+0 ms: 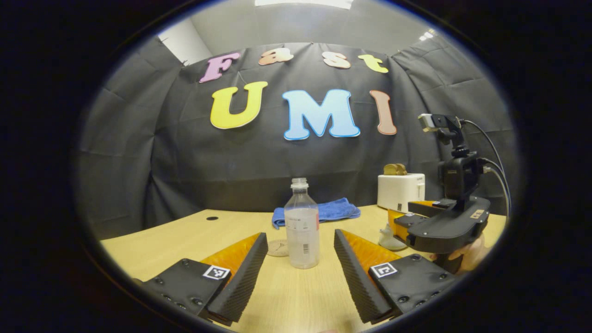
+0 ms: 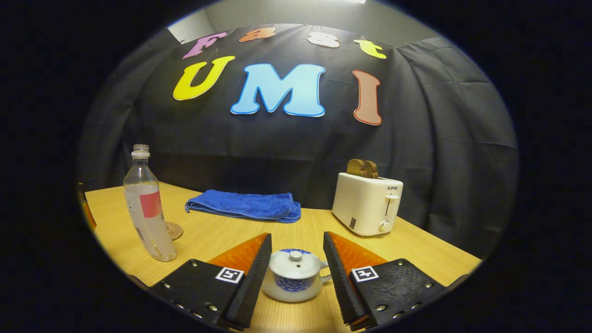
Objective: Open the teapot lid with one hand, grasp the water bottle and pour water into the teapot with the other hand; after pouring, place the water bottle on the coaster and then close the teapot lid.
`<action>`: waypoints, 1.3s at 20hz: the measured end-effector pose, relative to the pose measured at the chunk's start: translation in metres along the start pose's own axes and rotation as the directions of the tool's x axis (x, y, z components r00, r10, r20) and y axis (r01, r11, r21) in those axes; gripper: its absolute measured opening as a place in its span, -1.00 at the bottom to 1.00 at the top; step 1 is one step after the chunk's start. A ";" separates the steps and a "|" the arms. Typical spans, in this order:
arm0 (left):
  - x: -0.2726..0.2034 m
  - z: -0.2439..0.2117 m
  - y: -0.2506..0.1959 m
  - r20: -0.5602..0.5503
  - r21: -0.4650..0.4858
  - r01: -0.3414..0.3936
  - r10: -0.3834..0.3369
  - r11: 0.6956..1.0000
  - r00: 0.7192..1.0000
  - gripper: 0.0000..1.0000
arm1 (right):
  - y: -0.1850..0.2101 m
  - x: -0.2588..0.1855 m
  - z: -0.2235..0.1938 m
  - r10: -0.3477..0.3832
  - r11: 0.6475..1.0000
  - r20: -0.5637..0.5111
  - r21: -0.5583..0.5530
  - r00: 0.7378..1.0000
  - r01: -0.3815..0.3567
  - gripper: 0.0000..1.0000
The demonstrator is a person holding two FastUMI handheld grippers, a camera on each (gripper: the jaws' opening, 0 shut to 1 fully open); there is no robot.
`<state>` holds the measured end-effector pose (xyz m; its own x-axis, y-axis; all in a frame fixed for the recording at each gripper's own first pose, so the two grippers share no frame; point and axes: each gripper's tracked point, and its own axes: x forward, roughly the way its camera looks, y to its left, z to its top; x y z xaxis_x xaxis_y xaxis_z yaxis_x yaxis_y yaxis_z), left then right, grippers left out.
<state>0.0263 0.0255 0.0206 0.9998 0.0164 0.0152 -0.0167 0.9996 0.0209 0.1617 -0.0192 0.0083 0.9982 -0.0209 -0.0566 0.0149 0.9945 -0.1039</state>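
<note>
A clear, uncapped water bottle [image 1: 301,225] stands upright on the wooden table, straight ahead of my open left gripper [image 1: 300,243] and slightly beyond its fingertips. Just behind the bottle lies a small round coaster [image 1: 278,248]. In the right gripper view, a white teapot with a blue pattern [image 2: 294,275] sits with its lid on between the fingers of my open right gripper [image 2: 296,247], which do not touch it. The bottle [image 2: 147,208] and coaster [image 2: 174,230] stand off to its left. The right gripper [image 1: 446,224], held by a hand, hovers over the teapot [image 1: 388,239] in the left gripper view.
A folded blue towel [image 2: 245,206] lies at the back of the table. A white toaster [image 2: 366,203] holding toast stands at the back right. The table edge [image 2: 458,270] runs close on the right. A small dark hole [image 1: 212,218] marks the tabletop at far left.
</note>
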 end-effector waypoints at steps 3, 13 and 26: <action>0.005 0.003 0.003 0.009 0.010 -0.003 0.003 1.000 1.000 1.00 | -0.001 0.001 -0.007 0.006 0.999 -0.046 0.046 0.999 -0.004 -0.36; 0.032 -0.008 0.007 -0.005 -0.053 0.007 -0.008 0.999 1.000 1.00 | 0.001 -0.009 0.020 0.022 1.000 0.011 0.012 1.000 -0.022 -0.82; 0.114 -0.012 0.000 -0.027 -0.026 0.046 -0.047 0.999 0.999 1.00 | 0.012 -0.081 0.034 0.129 0.991 0.051 0.034 0.990 -0.131 -0.82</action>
<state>0.1408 0.0275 0.0107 0.9995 -0.0303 -0.0124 0.0302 0.9995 -0.0043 0.0833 -0.0016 0.0454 0.9935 0.1126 -0.0187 -0.1136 0.9916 -0.0622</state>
